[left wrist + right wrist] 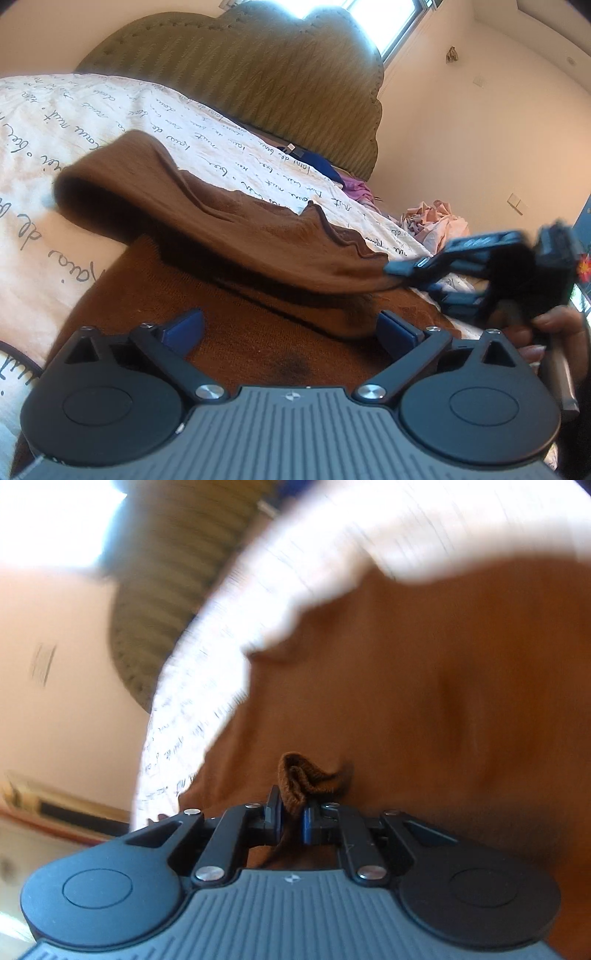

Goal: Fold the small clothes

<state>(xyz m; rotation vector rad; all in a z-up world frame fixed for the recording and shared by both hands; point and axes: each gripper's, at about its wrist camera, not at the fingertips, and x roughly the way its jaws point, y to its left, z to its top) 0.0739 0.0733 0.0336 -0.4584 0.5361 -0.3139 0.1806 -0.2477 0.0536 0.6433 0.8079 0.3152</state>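
Now the brown garment (pixel 236 229) is lying on the bed's script-printed sheet (pixel 92 110), one edge lifted over itself. The right claw (pixel 291 812) is clenching that bunched hem, while the left claw (pixel 291 328) is hovering spread wide above the fabric.

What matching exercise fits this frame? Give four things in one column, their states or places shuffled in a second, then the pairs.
Column one:
1. left tongs
2. right tongs
3. brown garment
4. pink clothes

Column two:
A. crumpled in a heap at the bed's far edge
B. wide open, nothing between the pads
C. partly lifted, one flap raised over the script-printed bedsheet
D. shut on a bunched edge of fabric

Pairs: 1-B, 2-D, 3-C, 4-A
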